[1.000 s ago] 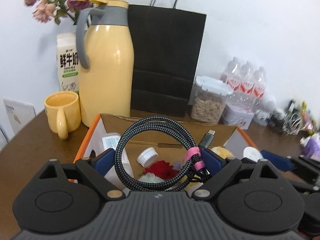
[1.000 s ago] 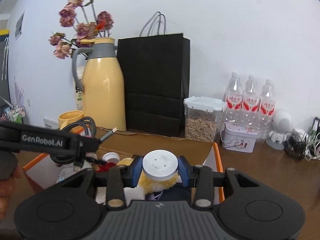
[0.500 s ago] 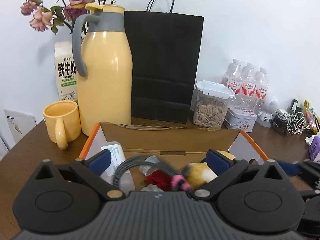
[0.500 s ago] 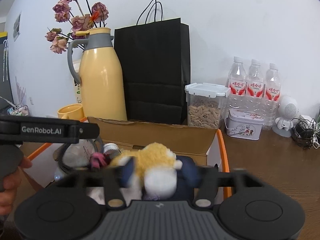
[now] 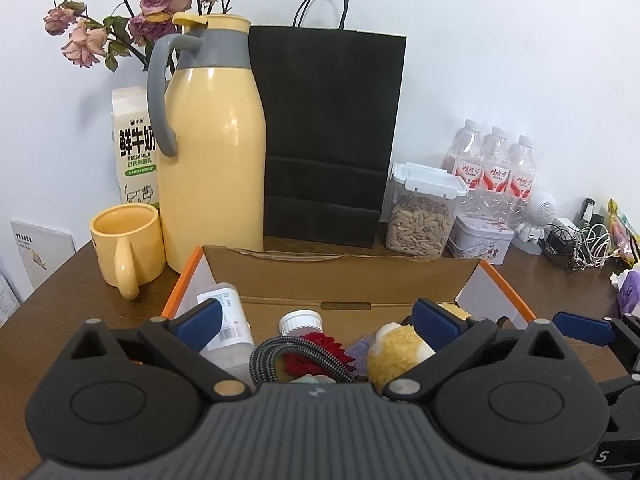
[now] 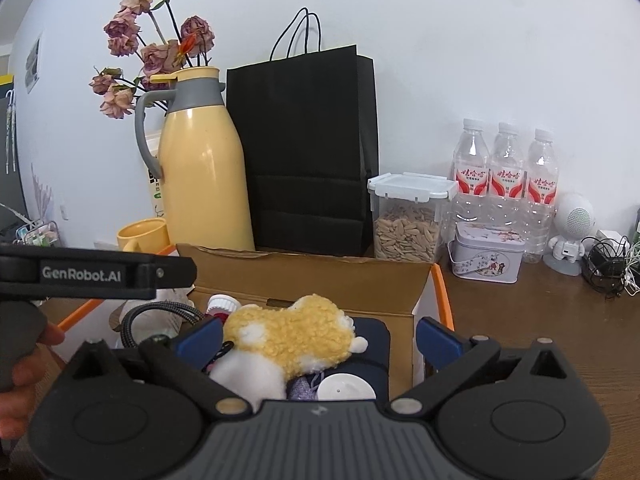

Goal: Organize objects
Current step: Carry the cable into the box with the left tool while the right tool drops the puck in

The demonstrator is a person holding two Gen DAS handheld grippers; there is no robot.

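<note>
hovering over the cardboard box (image 5: 344,276), my left gripper (image 5: 320,320) and right gripper (image 6: 318,334) are both spread, empty; braided cable (image 5: 276,354), plush toy (image 6: 292,334) and white disc (image 6: 346,388) lie inside.

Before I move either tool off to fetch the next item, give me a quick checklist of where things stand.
1. Left tool open, nothing between its fingers: ok.
2. Right tool open, nothing gripped: ok.
3. Braided cable lying inside the cardboard box: ok.
4. White round disc down in the box beside the plush toy: ok.
5. Both tools clear of the box walls for withdrawal: cannot tell, the tool bodies hide the near edge.
6. Yellow mug and thermos upright behind the box: ok.
</note>
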